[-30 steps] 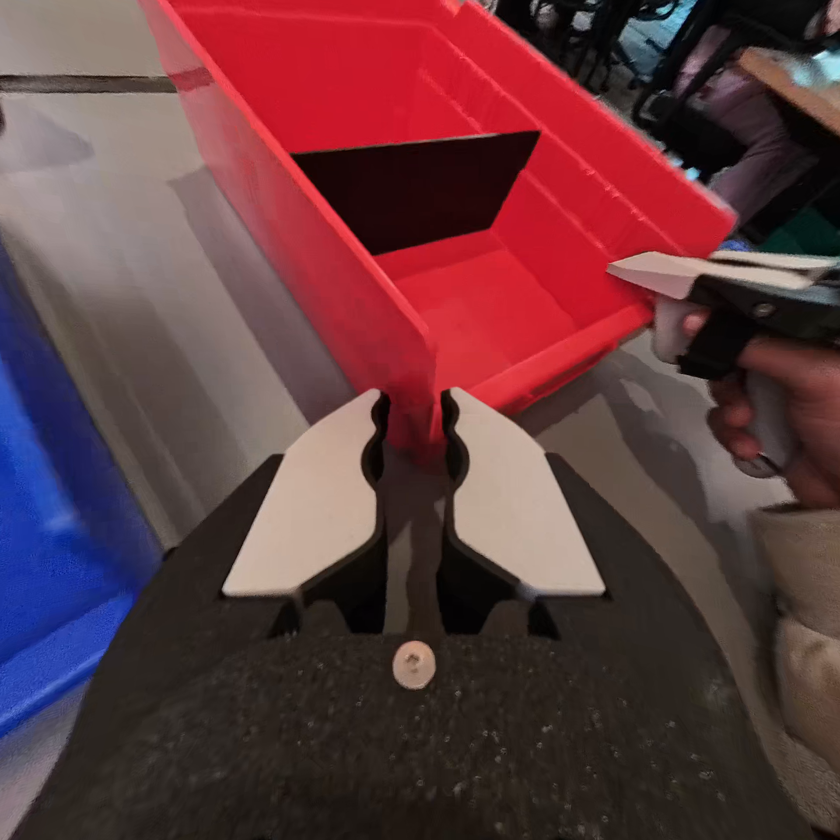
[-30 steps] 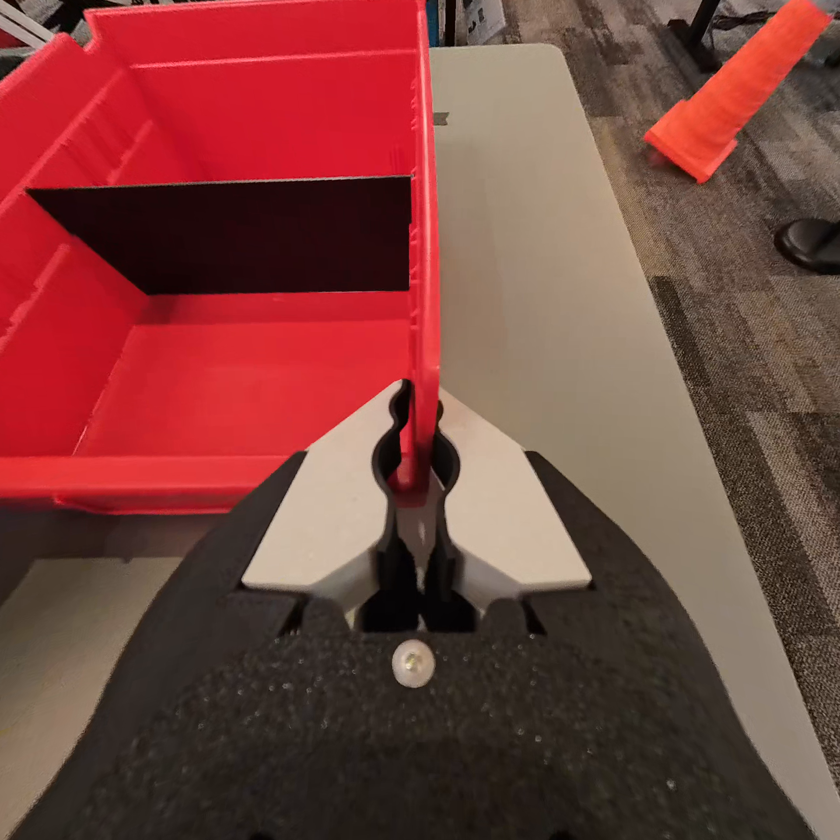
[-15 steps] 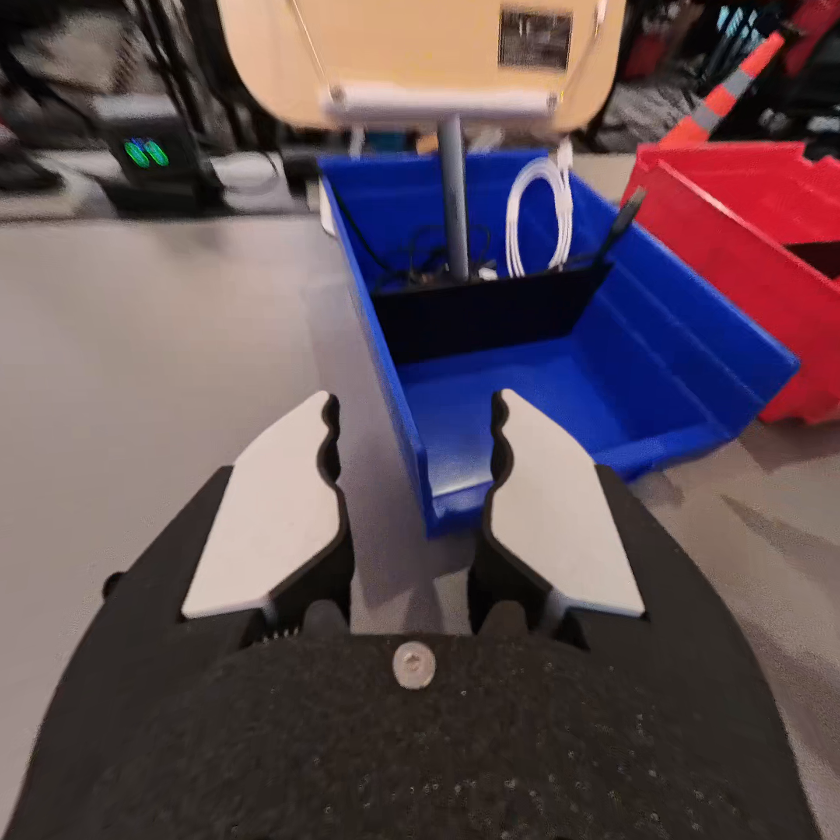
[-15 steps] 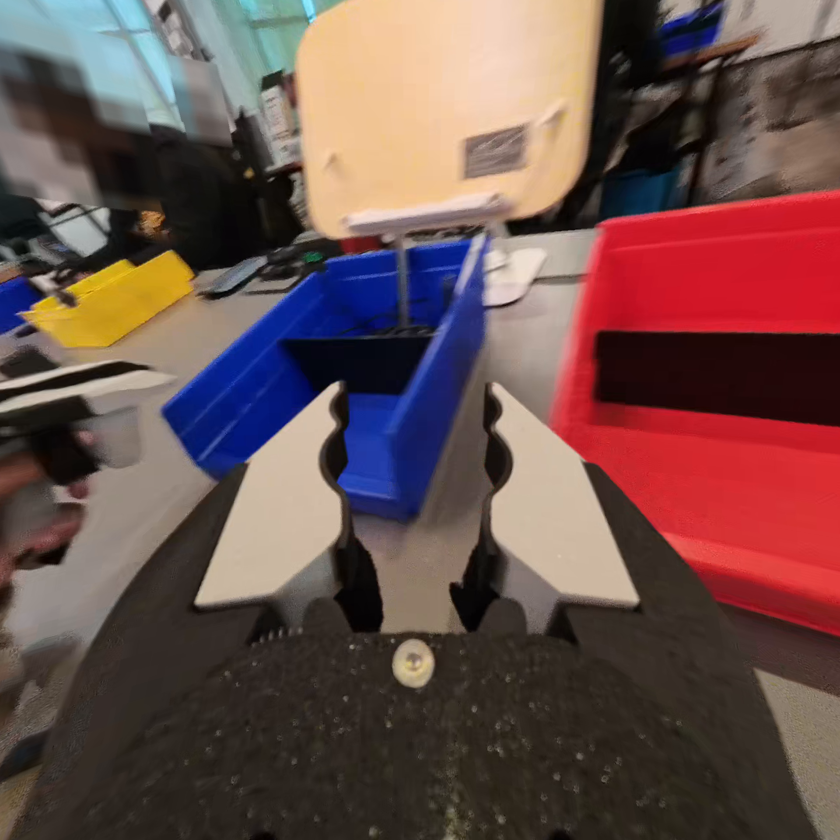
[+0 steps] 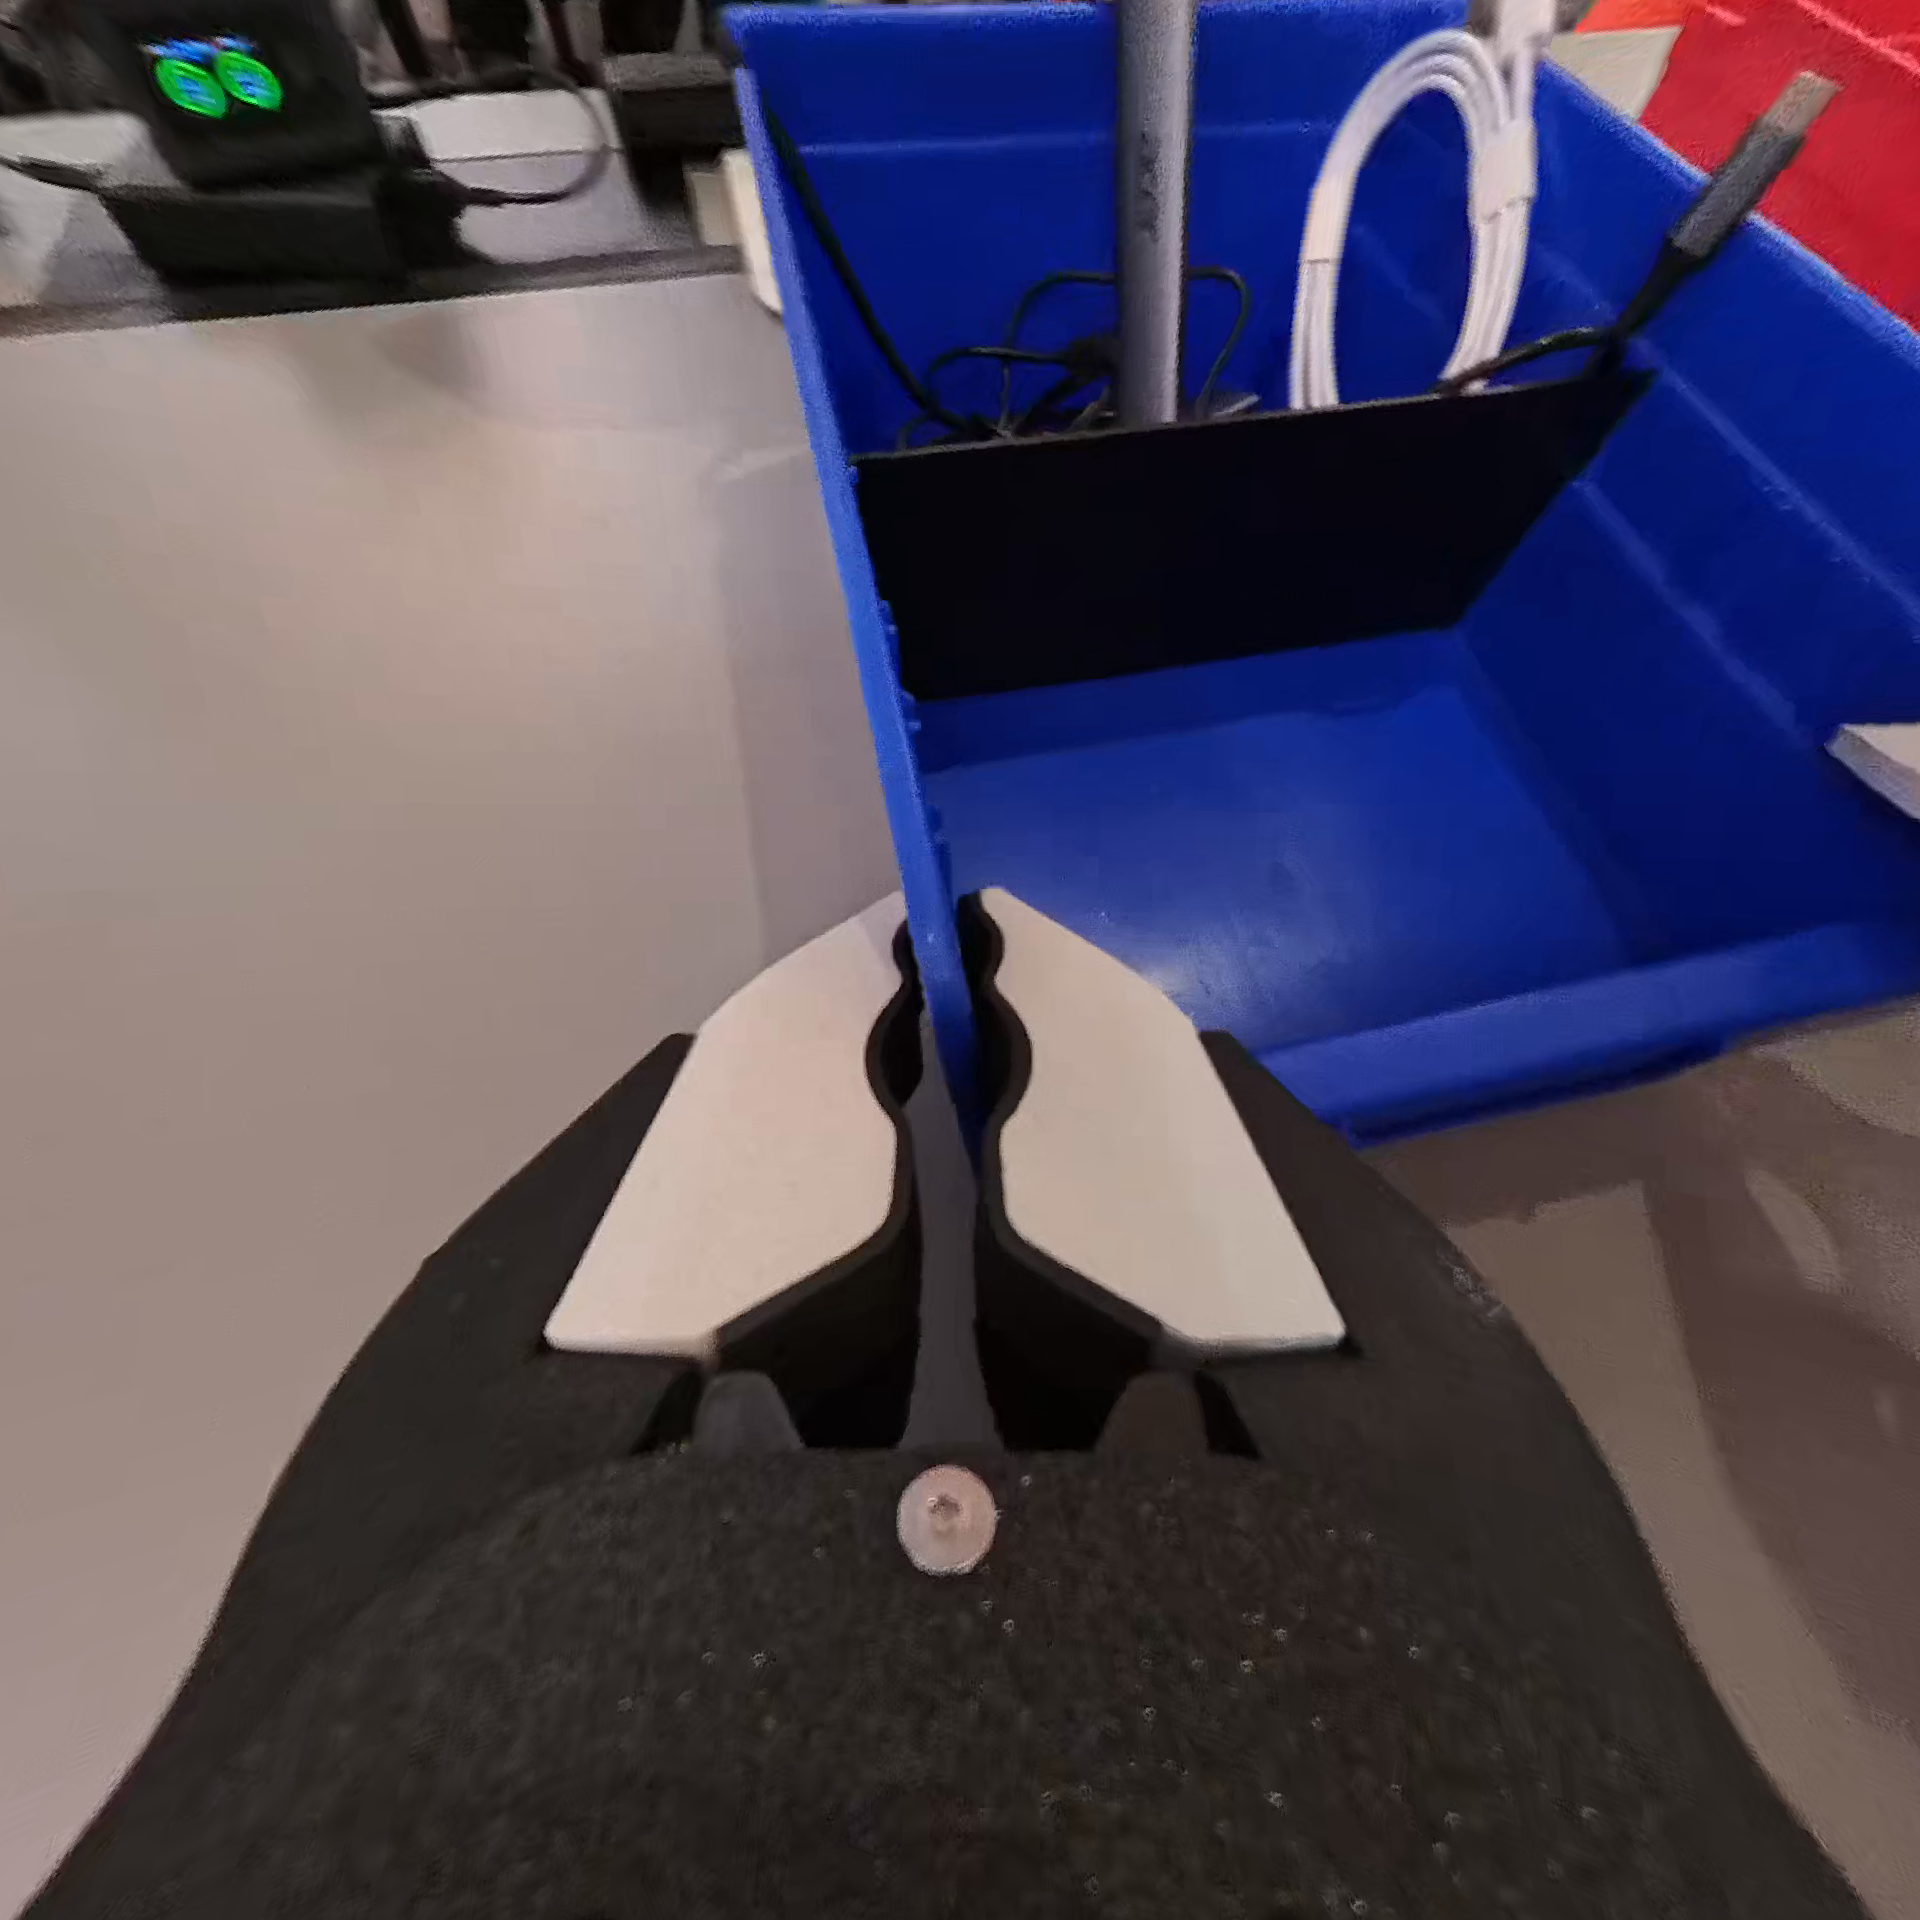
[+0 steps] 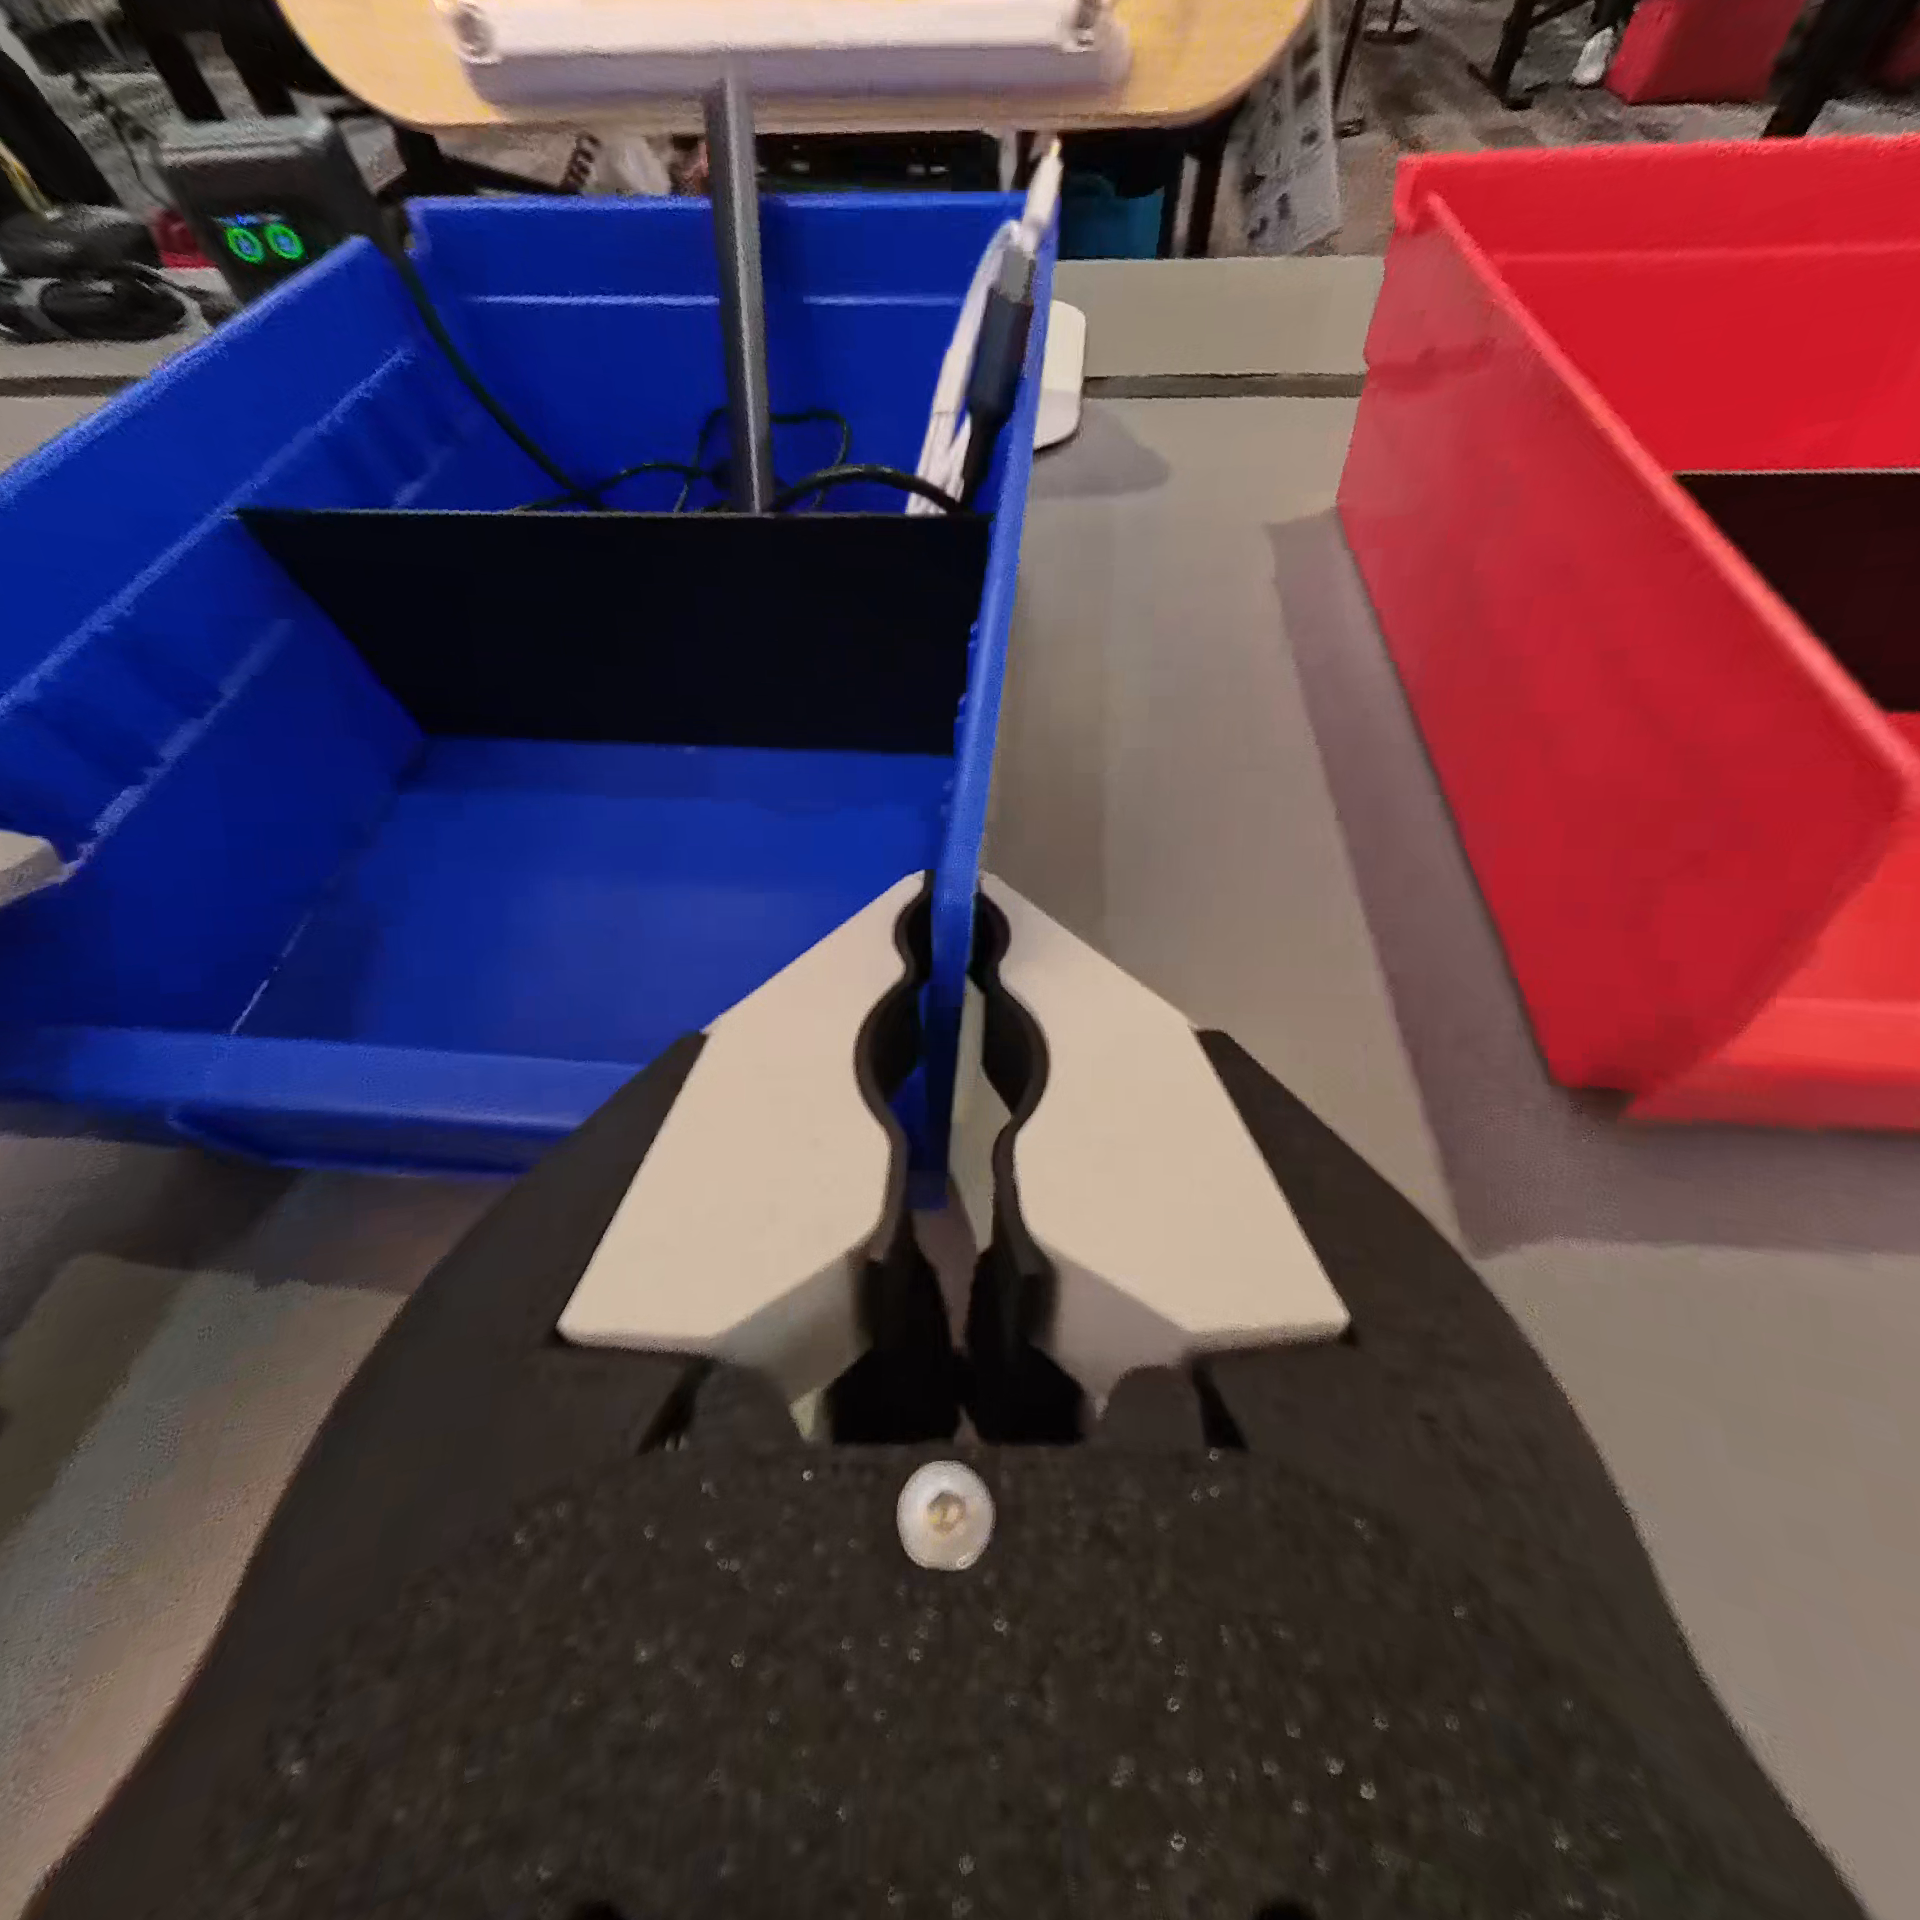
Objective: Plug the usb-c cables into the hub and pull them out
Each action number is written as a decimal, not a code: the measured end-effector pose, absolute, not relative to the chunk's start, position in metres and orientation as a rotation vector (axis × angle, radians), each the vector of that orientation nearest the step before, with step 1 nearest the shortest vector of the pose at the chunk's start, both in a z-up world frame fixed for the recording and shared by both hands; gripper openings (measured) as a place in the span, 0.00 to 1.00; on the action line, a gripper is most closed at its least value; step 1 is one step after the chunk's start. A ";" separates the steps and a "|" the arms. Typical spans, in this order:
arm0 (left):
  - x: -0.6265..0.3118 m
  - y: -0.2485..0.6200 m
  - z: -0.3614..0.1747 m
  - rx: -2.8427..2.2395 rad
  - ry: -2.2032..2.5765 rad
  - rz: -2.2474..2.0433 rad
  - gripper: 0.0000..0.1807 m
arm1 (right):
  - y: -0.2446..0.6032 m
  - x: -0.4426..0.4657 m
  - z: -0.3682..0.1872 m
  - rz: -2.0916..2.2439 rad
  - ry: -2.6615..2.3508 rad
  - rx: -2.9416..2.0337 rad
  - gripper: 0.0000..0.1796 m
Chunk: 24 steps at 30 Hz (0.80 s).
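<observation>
Blue bin (image 5: 1299, 862) walls sit pinched by both tools, the left gripper (image 5: 940, 935) and right gripper (image 6: 951, 914) each clamped on a near corner, while behind the black divider (image 5: 1195, 540) at 12 o'clock a grey-plugged cable (image 5: 1745, 177) slants toward 1 o'clock beside a coiled white cable (image 5: 1403, 208).
</observation>
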State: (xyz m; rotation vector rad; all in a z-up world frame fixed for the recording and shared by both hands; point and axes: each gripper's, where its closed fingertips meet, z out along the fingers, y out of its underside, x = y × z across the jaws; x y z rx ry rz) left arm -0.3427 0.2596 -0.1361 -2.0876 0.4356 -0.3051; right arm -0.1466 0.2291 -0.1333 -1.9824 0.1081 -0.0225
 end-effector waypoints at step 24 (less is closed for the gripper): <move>-0.591 0.289 -0.136 -2.083 0.060 -0.146 0.02 | 0.277 -0.400 -0.136 0.229 -0.210 -1.936 0.07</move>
